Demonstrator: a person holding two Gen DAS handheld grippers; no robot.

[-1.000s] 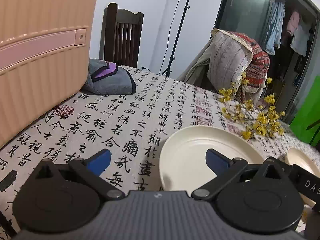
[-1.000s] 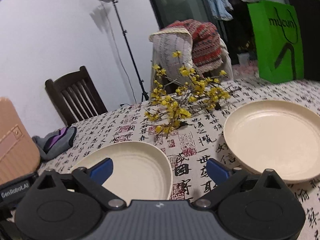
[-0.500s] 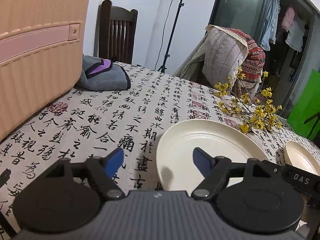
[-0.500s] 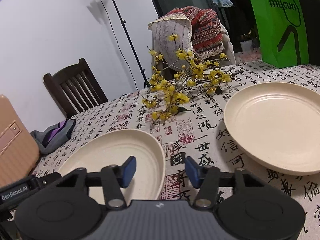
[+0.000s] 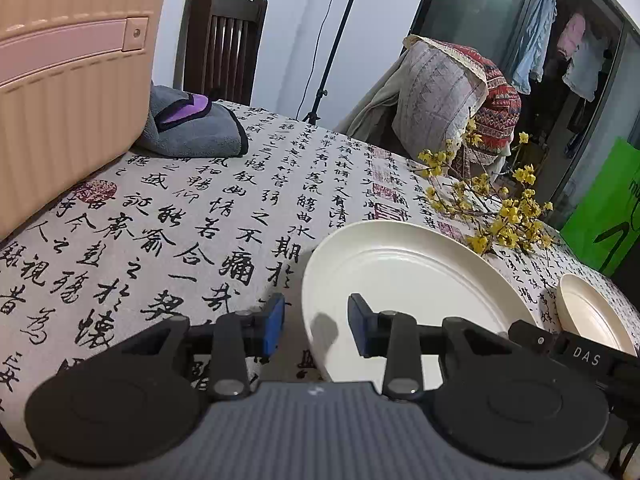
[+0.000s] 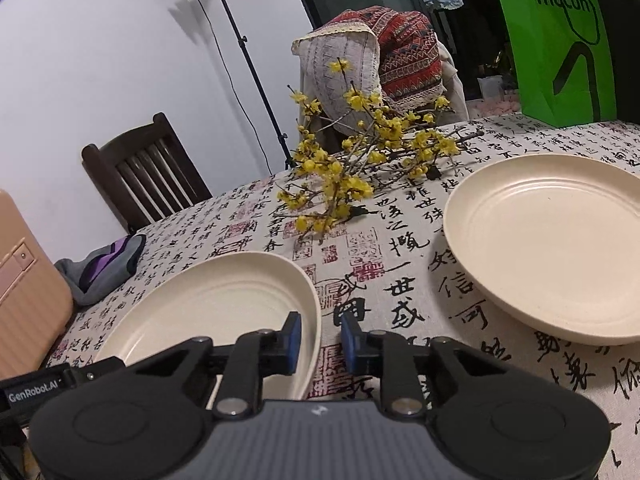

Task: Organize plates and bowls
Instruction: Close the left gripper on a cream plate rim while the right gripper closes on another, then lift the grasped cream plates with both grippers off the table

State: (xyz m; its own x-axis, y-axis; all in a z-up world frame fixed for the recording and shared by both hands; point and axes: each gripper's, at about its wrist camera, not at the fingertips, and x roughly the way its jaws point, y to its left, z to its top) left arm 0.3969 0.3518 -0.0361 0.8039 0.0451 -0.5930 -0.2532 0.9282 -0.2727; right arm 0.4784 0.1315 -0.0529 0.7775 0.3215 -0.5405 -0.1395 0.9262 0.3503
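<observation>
A cream plate [image 5: 404, 280] [image 6: 216, 304] lies on the calligraphy-print tablecloth [image 5: 180, 220]. My left gripper [image 5: 316, 326] straddles its left rim. The jaws are closing, with the rim between the blue pads [image 5: 274, 322] and a gap on both sides. My right gripper [image 6: 320, 340] straddles the same plate's right rim. Its jaws are closing too, nearly together, with a sliver of cloth still showing beside the rim. A second cream plate [image 6: 552, 248] [image 5: 592, 312] rests flat further right, untouched.
A peach suitcase [image 5: 60, 100] stands at the left with a grey and purple cloth [image 5: 192, 128] beside it. Yellow flower branches [image 6: 360, 168] lie behind the plates. Dark wooden chairs [image 6: 140, 168], a draped chair [image 6: 372, 64] and a green bag [image 6: 560, 40] ring the table.
Both pairs of jaws have narrowed from wide open to close around the near plate's opposite rims. Neither plate has moved.
</observation>
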